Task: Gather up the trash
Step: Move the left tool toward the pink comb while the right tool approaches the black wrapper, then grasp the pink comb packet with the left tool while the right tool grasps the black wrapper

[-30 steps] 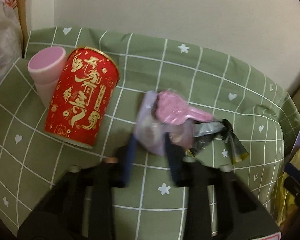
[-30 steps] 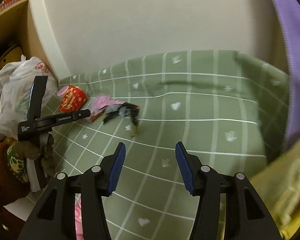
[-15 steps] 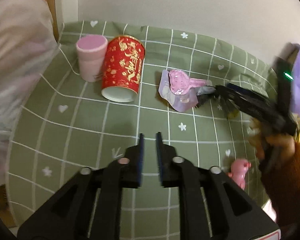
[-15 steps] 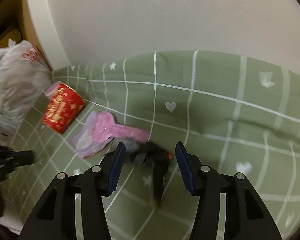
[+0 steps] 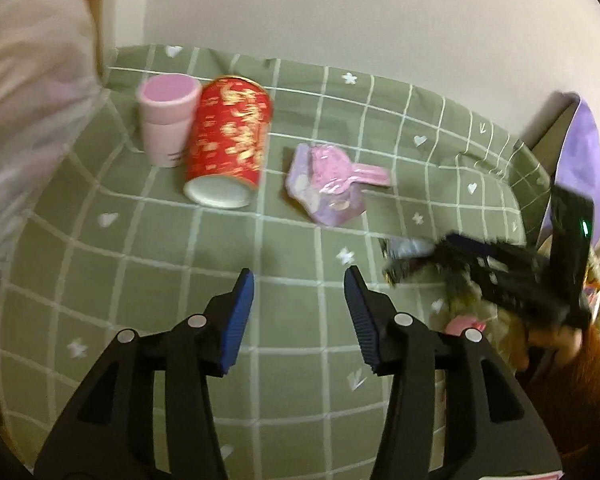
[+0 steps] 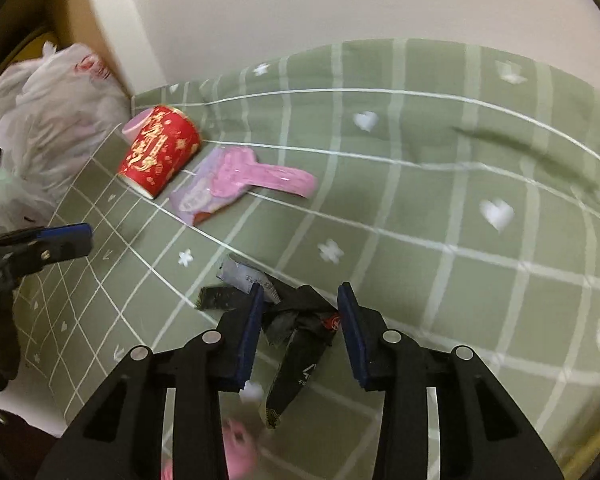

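Right wrist: unreadable gold-lettered red cup (image 6: 159, 156)

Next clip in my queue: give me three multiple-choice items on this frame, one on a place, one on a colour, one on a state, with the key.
1. Where does the black wrapper lie?
A. inside the red cup
B. on the green cloth between the right gripper's jaws
C. in the white bag

2. What colour is the small cup standing next to the red cup?
A. pink
B. blue
C. yellow

3. What is between the left gripper's jaws?
A. the purple packet
B. the red cup
C. nothing but the cloth below

Key: 1 B, the right wrist view shows the wrapper on the green cloth between the closing jaws of the right gripper. 2 A, its top and wall are pink. 3 C, the opening jaws frame only cloth; the purple packet lies beyond them.
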`<state>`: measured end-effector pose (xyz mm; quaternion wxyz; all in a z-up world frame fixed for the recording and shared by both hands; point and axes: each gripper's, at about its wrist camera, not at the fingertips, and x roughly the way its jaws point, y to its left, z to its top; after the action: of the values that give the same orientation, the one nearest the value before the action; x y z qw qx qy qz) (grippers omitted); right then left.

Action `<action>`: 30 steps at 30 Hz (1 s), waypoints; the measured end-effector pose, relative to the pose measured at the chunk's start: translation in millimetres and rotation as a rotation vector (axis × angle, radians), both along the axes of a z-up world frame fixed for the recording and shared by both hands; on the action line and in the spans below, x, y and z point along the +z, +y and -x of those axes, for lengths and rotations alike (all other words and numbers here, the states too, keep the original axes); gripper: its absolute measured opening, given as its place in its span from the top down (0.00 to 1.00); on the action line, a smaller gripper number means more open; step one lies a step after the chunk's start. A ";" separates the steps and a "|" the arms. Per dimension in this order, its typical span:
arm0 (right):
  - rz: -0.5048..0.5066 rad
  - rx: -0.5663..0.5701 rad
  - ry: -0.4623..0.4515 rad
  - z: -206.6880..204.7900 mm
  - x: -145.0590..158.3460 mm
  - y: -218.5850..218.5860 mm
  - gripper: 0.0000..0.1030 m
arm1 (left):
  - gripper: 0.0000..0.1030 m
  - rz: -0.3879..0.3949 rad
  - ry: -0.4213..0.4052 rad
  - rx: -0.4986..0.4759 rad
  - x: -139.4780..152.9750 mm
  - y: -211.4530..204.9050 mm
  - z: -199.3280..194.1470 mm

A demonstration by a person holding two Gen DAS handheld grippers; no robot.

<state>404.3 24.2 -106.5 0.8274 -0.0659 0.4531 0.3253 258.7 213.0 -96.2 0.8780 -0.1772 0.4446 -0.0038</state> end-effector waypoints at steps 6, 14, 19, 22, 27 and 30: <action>0.020 -0.105 0.014 20.8 -2.2 -42.8 0.65 | 0.50 -0.079 0.003 -0.027 -16.0 -18.6 -57.2; -0.018 -0.174 -0.004 38.4 2.5 -75.1 0.58 | 0.50 -0.167 0.073 0.099 -34.7 -32.3 -95.4; -0.055 -0.189 -0.018 43.6 7.3 -83.4 0.47 | 0.73 -0.107 0.075 0.121 -32.8 -24.9 -107.8; -0.051 -0.205 -0.023 43.4 9.3 -84.9 0.47 | 0.92 -0.129 0.087 0.053 -33.3 -30.5 -107.8; -0.033 -0.220 -0.043 46.7 14.5 -86.6 0.40 | 0.96 -0.131 0.105 -0.061 -33.3 -37.0 -93.4; -0.008 -0.204 -0.016 46.2 10.2 -85.4 0.40 | 0.96 -0.126 0.121 -0.107 -33.9 -38.2 -77.7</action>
<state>358.1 -61.2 -96.3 0.8600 -0.0186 0.4496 0.2407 336.4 174.7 -130.1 0.8575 -0.0975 0.5050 -0.0121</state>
